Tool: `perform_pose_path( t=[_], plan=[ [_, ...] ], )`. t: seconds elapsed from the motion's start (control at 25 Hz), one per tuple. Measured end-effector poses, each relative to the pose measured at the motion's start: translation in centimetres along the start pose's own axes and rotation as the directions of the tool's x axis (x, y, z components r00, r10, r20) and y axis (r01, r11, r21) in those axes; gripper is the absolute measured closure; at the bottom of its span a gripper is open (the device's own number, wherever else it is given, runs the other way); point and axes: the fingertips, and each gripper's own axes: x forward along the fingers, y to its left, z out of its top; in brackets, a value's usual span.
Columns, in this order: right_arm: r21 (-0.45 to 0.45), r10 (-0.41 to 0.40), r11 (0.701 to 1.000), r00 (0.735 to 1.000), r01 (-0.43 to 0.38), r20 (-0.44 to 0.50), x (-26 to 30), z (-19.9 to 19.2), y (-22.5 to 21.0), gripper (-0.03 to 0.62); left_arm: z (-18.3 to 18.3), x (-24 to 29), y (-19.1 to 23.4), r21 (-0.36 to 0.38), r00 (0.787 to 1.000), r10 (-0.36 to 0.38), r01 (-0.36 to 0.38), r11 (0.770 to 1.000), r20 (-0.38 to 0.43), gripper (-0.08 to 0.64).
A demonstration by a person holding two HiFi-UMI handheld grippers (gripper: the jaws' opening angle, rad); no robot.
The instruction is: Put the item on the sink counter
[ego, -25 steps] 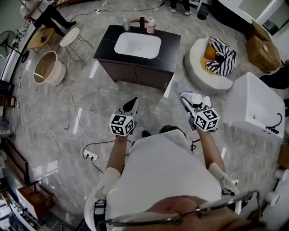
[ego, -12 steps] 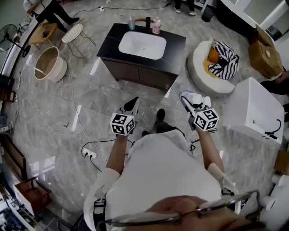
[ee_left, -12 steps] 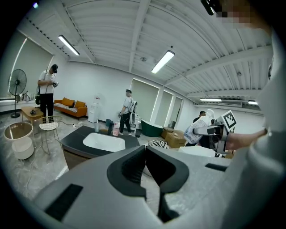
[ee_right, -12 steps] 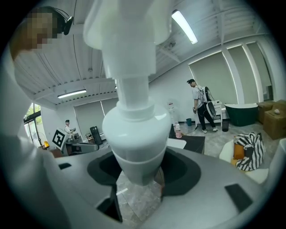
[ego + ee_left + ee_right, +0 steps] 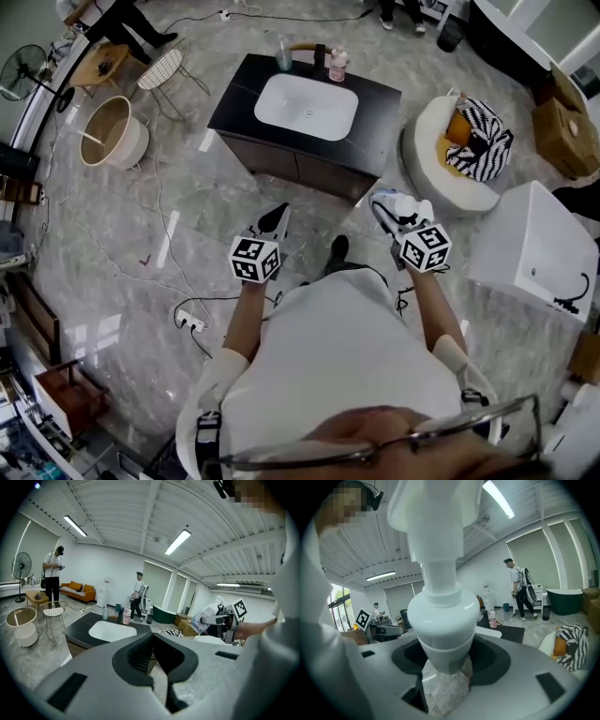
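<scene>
Right gripper point(image 5: 443, 667) jaws spread wide, clamped on neck of white pump bottle point(image 5: 440, 616) – only its own view shows that. Left gripper point(image 5: 152, 641) jaws together, nothing btwn. Head view: bottle held over floor point(image 5: 187, 216), well short of sink counter point(image 5: 370, 112).

No legible text, no readable labels, brands, numbers or signs in any view
</scene>
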Motion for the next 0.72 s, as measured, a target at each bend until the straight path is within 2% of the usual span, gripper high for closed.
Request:
perform_pose_path(
  t=[0.36, 0.72],
  plan=[
    [0.013, 0.036, 0.999, 0.999, -0.036, -0.024, 4.6, 2.9, -7.2, 0.341, 3.6, 7.4, 1.0, 0.01, 1.0, 0.024, -0.024, 1.0, -0.007, 0.555],
    [0.046, 0.057, 0.997, 0.998, -0.056, -0.036, 6.7, 3.3, -13.8, 0.341, 5.1, 14.2, 0.1, 0.017, 0.999, 0.039, -0.039, 0.999, -0.019, 0.555]
  ],
)
